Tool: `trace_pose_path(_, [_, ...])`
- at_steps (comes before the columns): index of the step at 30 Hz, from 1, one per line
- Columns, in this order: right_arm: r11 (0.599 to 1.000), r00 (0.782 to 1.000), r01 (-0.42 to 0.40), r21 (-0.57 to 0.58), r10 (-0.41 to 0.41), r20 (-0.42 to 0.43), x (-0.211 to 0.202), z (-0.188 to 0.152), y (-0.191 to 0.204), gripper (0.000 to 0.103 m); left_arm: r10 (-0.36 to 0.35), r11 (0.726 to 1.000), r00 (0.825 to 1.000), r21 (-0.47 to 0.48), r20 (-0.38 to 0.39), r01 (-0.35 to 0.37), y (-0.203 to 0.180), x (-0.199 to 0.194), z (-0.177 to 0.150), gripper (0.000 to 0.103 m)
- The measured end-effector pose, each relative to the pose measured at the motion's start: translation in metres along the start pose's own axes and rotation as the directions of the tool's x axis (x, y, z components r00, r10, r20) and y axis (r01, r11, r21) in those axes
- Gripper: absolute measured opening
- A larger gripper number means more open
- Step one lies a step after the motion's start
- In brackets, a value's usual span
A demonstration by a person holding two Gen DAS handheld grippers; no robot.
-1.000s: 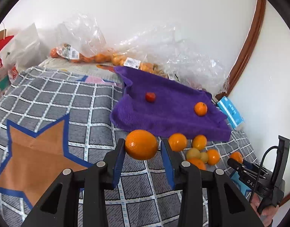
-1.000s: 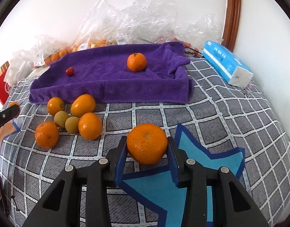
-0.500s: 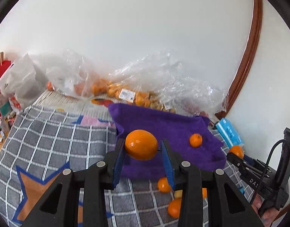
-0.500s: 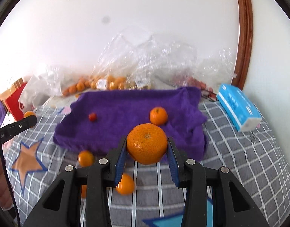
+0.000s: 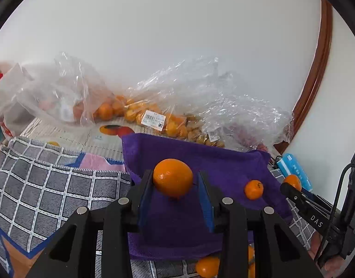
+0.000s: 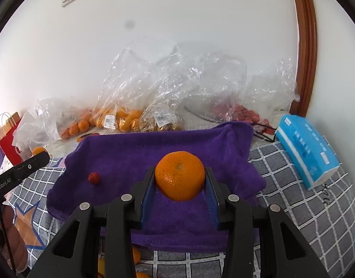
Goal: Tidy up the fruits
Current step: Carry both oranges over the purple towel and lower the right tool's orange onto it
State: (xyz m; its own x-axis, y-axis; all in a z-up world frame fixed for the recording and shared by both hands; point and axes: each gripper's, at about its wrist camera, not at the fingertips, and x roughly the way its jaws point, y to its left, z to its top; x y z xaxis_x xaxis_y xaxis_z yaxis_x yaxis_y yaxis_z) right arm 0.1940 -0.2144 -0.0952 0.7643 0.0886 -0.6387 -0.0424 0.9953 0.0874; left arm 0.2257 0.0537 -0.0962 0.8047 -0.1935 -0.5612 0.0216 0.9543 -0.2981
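While both pairs of tongs hang above the purple towel [image 6: 135,153], each one carries a piece of fruit, and the towel serves as the landmark for everything else.

Left of the towel lies the grey checked blanket [image 5: 52,185], and behind the towel sit clear plastic bags of oranges [image 5: 140,113]. On the towel's left part rests a small red fruit [image 6: 94,178].

The left tongs [image 5: 172,185] are closed narrowly on a smooth orange [image 5: 173,177], pinched between the blue pads over the towel's front half. The right tongs [image 6: 180,180] grip a mandarin [image 6: 180,175] the same way, over the towel's middle. A small mandarin [image 5: 253,189] already lies on the towel's right side. Right of the towel rests a blue tissue pack [image 6: 307,148].

Risks, as a judgement: both fruits are round and held only at their sides, so a loosened or jolted grip could let one slip early. Released from height, either fruit could bounce or roll off the towel's front edge toward the loose fruit [image 5: 207,266] lying just below it. The two tongs work close together and could knock each other, or one dropped fruit could strike the small mandarin and push it away.
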Motion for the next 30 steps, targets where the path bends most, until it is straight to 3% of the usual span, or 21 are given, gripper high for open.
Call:
trace_pose_path(10, [0.999, 0.999, 0.033, 0.02, -0.032, -0.018, 0.016, -0.009, -0.024, 0.04, 0.016, 0.998, 1.0, -0.067, -0.025, -0.018, 0.03, 0.015, -0.005, 0.036])
trace_pose_path(15, [0.999, 0.998, 0.024, 0.03, -0.022, -0.053, 0.027, -0.015, -0.029, 0.04, -0.017, 0.995, 0.998, -0.1, -0.055, 0.012, 0.035, 0.026, -0.01, 0.036])
trace_pose_path(30, [0.999, 0.984, 0.009, 0.038, -0.002, -0.176, 0.061, -0.031, -0.022, 0.04, -0.018, 1.0, 0.994, -0.002, -0.11, 0.018, 0.013, 0.049, -0.026, 0.036])
